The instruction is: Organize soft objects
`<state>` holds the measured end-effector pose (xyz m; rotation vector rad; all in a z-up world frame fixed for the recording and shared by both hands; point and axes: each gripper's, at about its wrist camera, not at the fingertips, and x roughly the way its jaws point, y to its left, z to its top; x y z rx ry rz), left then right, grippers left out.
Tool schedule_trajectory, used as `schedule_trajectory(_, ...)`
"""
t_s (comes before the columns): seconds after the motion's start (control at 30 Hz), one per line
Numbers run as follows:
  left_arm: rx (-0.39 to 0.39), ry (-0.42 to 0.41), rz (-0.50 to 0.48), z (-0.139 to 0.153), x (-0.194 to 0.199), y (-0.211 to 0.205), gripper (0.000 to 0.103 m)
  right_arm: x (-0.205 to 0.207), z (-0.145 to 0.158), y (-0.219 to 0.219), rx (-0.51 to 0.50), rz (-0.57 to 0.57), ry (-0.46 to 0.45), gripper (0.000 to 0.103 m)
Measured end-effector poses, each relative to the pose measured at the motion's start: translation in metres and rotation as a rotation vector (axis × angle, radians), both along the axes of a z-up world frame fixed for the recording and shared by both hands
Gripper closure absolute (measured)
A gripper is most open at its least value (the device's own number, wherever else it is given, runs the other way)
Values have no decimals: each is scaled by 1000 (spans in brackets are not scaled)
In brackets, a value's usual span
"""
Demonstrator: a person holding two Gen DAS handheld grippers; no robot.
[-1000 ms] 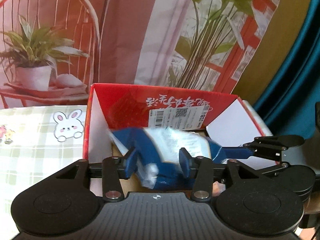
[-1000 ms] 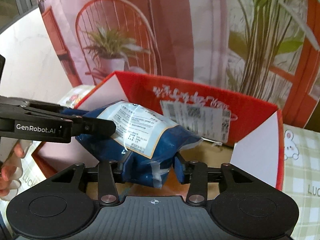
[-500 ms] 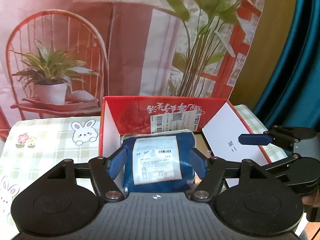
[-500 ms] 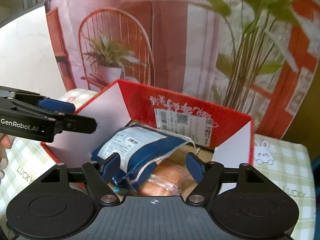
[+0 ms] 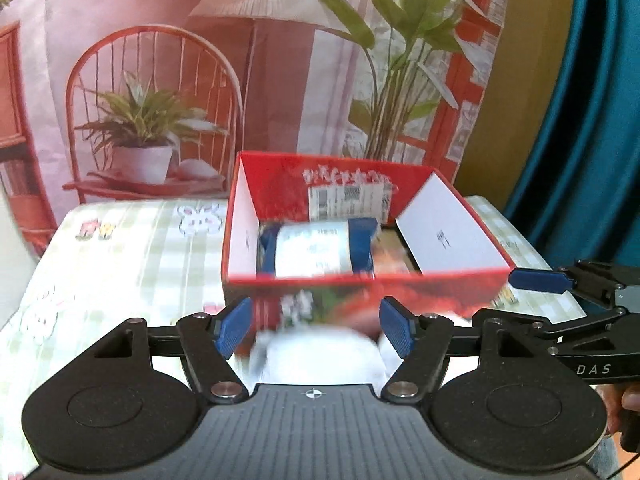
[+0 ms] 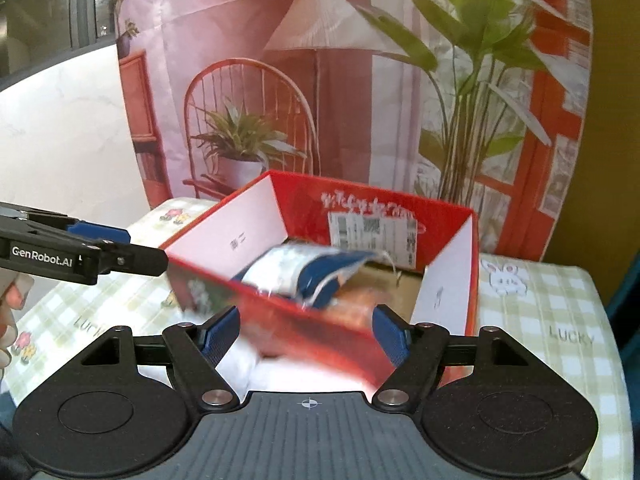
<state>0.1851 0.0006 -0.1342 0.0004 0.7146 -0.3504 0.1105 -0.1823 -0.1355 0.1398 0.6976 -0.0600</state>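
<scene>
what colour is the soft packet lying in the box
Dark blue with a white printed label: the soft plastic packet, clearest in the left wrist view.

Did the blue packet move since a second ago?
Yes. The blue packet was held above the red box by both grippers; now it lies down inside, against the left wall.

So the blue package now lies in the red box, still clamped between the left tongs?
Not clamped. The left wrist view shows the left tongs open and empty, nearer the camera than the red box. The blue package does lie in it.
</scene>
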Motion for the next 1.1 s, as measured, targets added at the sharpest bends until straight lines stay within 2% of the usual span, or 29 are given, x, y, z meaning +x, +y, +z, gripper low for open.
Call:
schedule_trajectory(0.13,-10,17,-3,-9,-29,3,30,-31,-12,11,47,-6,2,33)
schedule_trajectory(0.27,-62,34,-29,-21,-54,5,33,-57,-28,22,75,-17,23,33)
schedule_trajectory(0.33,-83,29,-39,-28,-67,5,36,-68,-36,28,69,-17,37,33)
schedule_trajectory(0.4,-114,43,-41,-34,-76,7,42,-77,-44,35,69,-14,49,41)
schedule_trajectory(0.47,-129,65,-37,-42,-81,8,47,-83,-54,42,94,8,74,43)
schedule_trajectory(0.57,-149,97,-5,-53,-81,14,53,-89,-65,52,72,20,100,48)
schedule_trajectory(0.67,-187,127,2,-61,-80,20,54,-92,-68,52,64,11,95,50)
schedule_trajectory(1.1,-148,189,37,-89,-56,17,54,-89,-86,44,104,-1,136,49)
